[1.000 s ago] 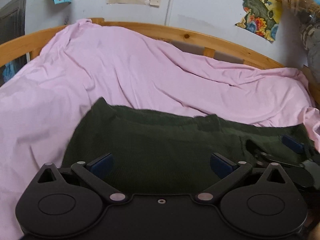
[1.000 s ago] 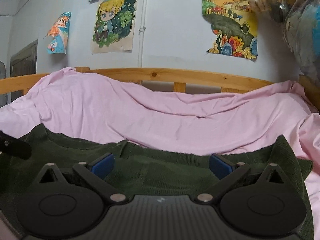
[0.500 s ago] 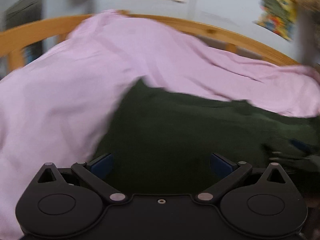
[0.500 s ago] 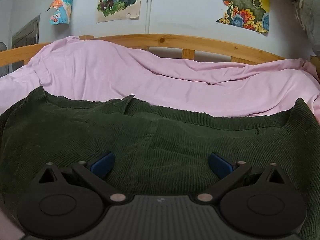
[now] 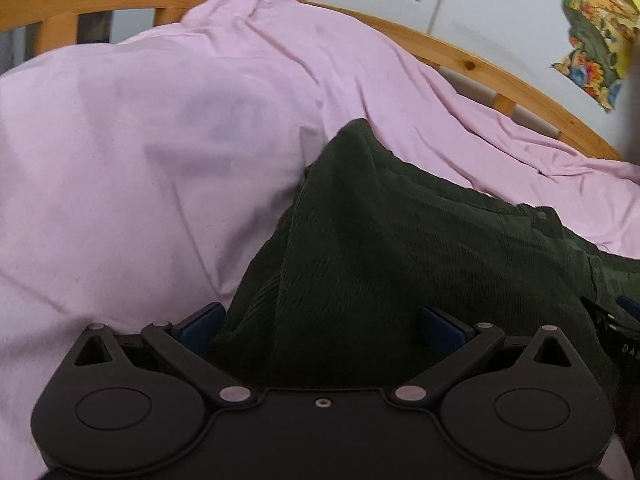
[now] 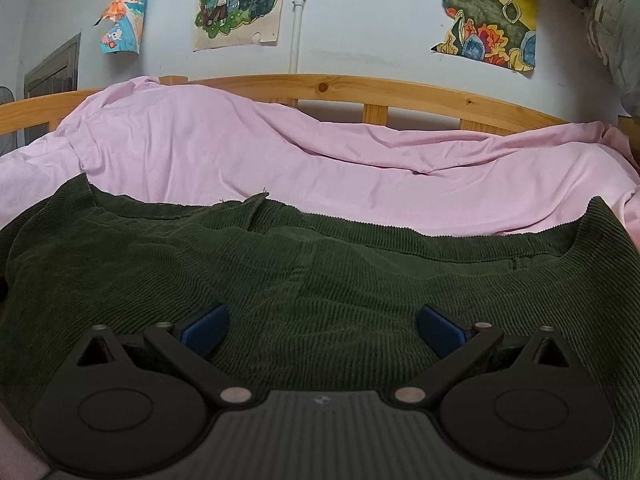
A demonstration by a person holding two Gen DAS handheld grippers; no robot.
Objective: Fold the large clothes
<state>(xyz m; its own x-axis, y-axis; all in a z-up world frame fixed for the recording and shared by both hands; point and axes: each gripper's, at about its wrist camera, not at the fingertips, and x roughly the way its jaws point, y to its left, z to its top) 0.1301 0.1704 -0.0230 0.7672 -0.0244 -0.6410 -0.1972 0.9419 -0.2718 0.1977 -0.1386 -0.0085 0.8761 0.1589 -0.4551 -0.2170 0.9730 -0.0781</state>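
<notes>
Broadly, one bed takes up both views: a wooden rail (image 6: 400, 88) curves round the back and a single pink sheet (image 6: 360, 168) covers the mattress in loose wrinkles. On that sheet lies the one dark green corduroy garment (image 6: 320, 272), spread wide across the near half of the bed, its far edge well short of the rail. It looks thick, ribbed and soft — heavy enough to sag and drag, grippy and not slippery, with nothing fragile about it. Best hold, I judge, is at a corner or along a seamed edge, where the layers are firm. Two tools show: the left tool (image 5: 320, 326) stands wide open with a raised fold of corduroy between its pads, not pinched; the right tool (image 6: 320, 326) — equally wide — hovers over flat cloth, holding nothing.
</notes>
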